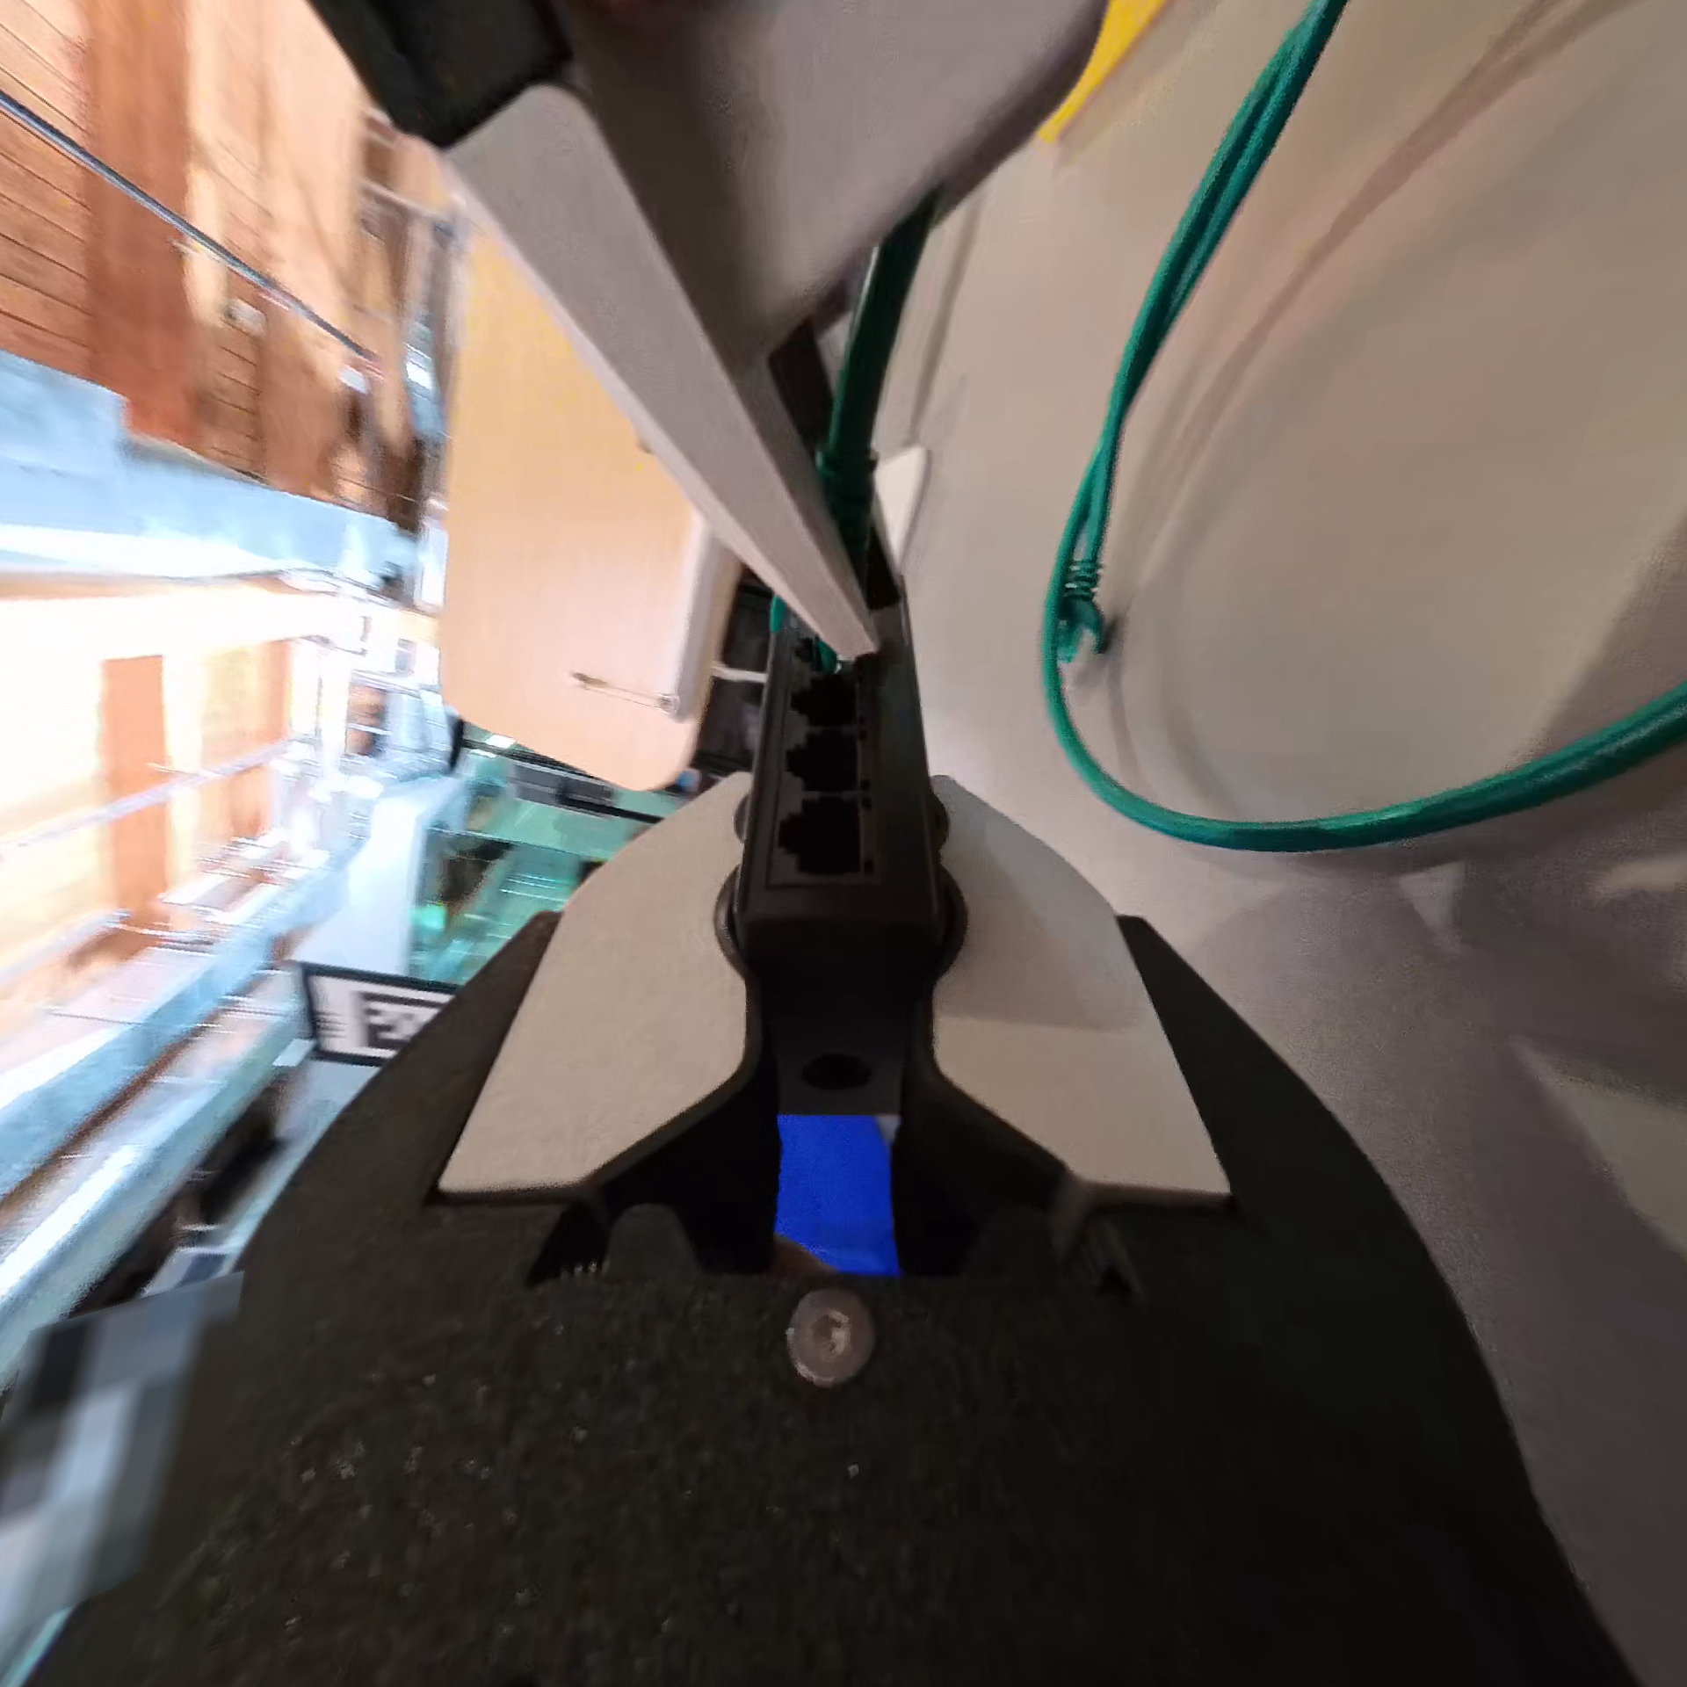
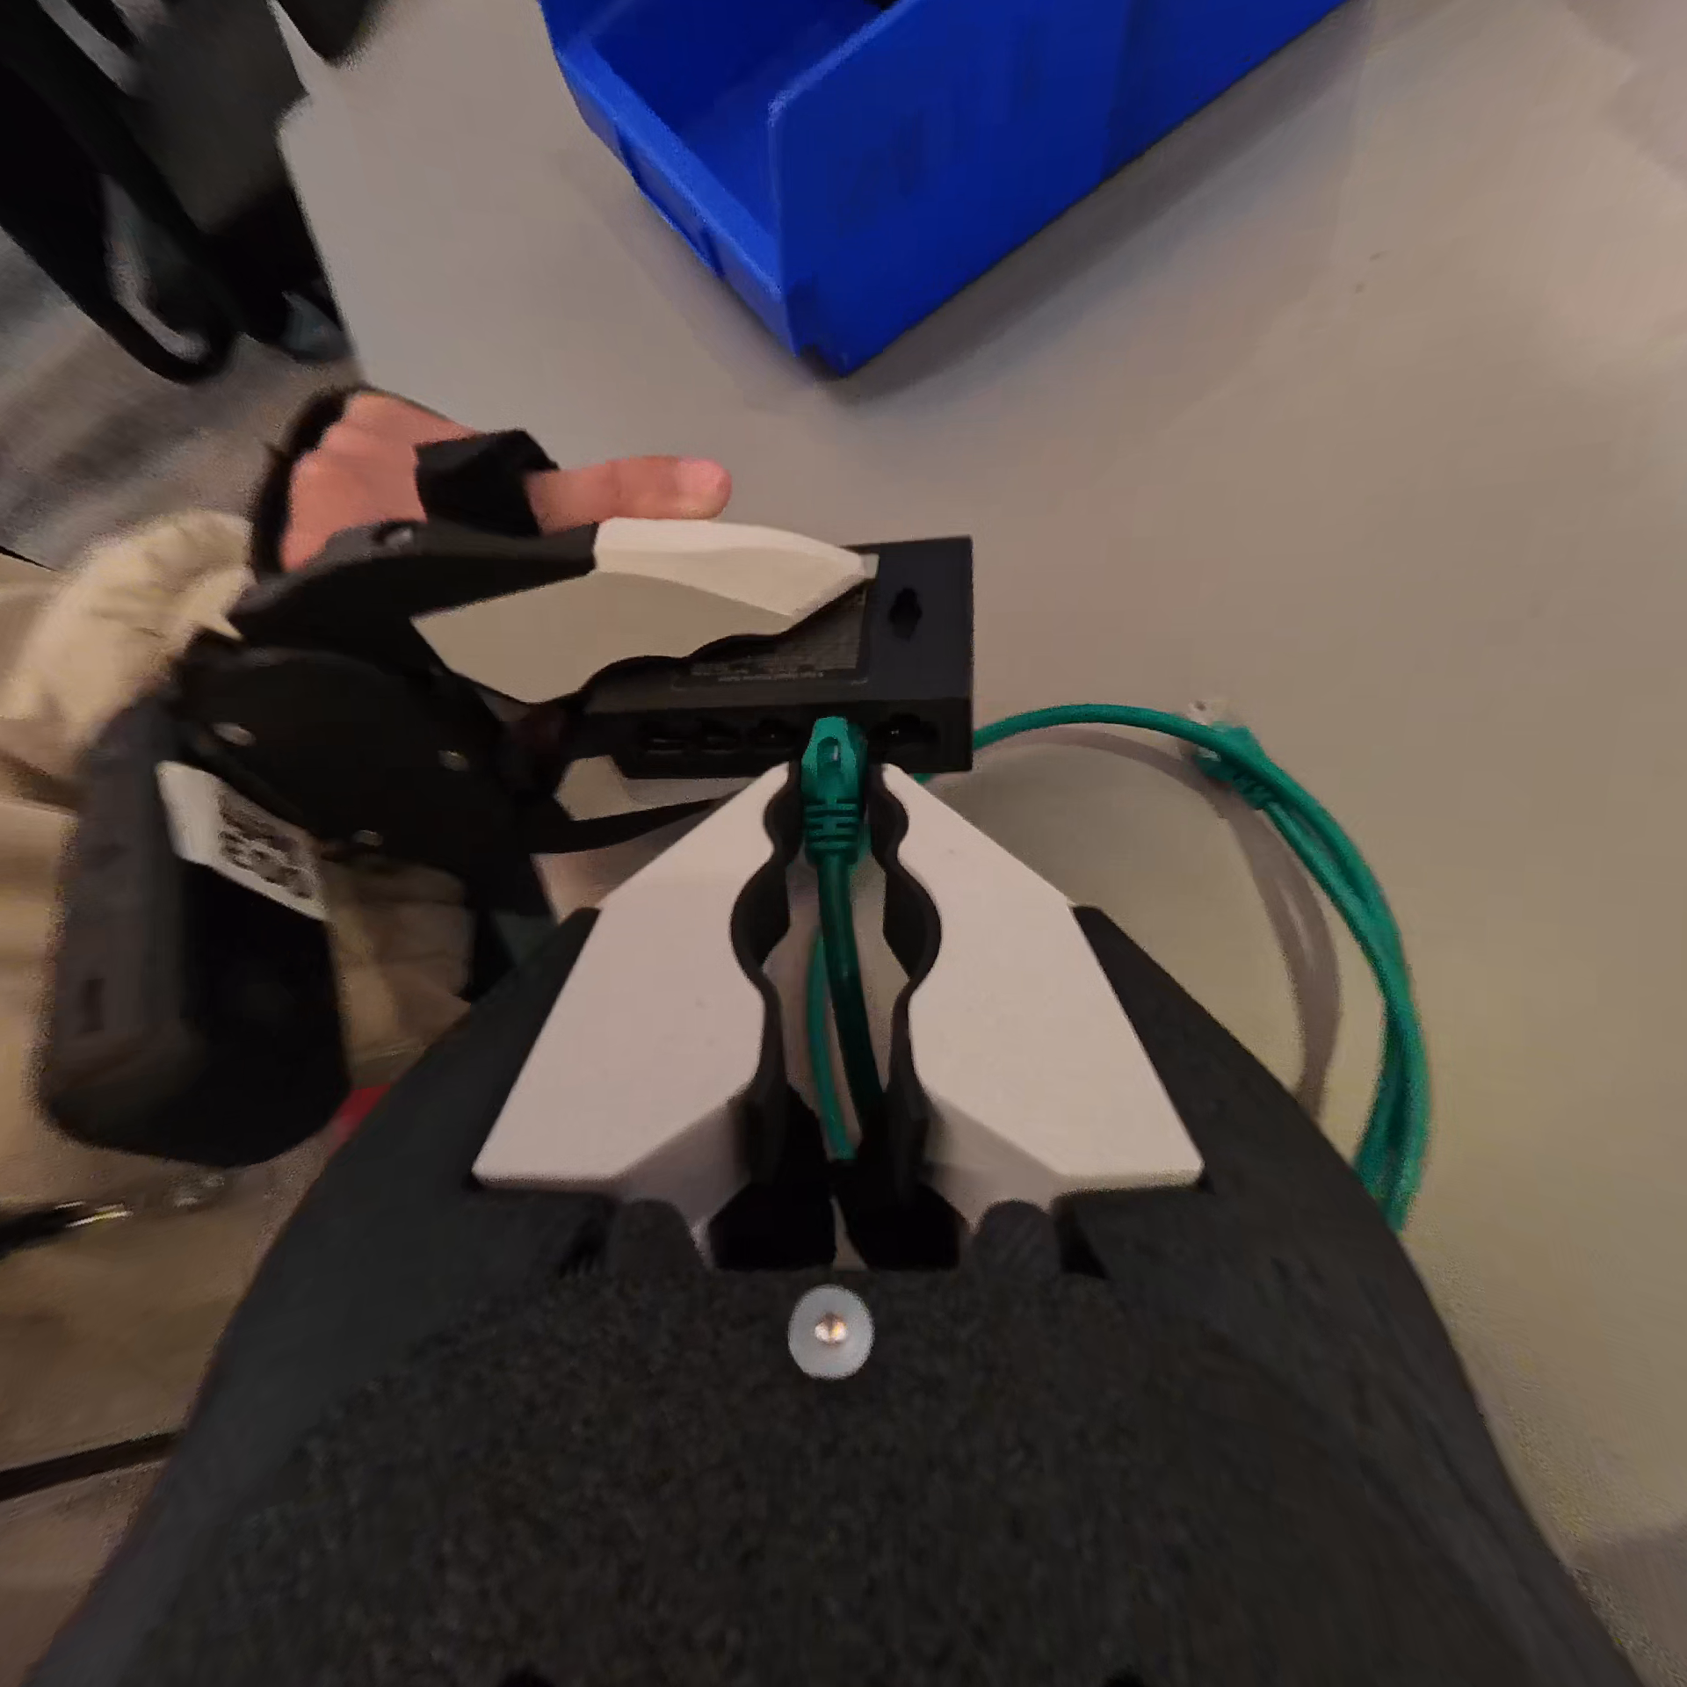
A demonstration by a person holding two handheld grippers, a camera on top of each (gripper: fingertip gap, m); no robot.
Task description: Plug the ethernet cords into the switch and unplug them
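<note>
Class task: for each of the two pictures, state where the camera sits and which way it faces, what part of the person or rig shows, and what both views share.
Left wrist view: on the left gripper, looking along the switch it clamps; the right gripper reaches in from above.
Right wrist view: on the right gripper, looking down at the grey table and blue bin; the person's hand and left gripper show.
Shared: switch, green ethernet cord, both grippers.

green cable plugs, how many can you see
2. One green plug sits at the switch port, between the right gripper's fingertips. One lies loose on the table. Others may be hidden.
</note>
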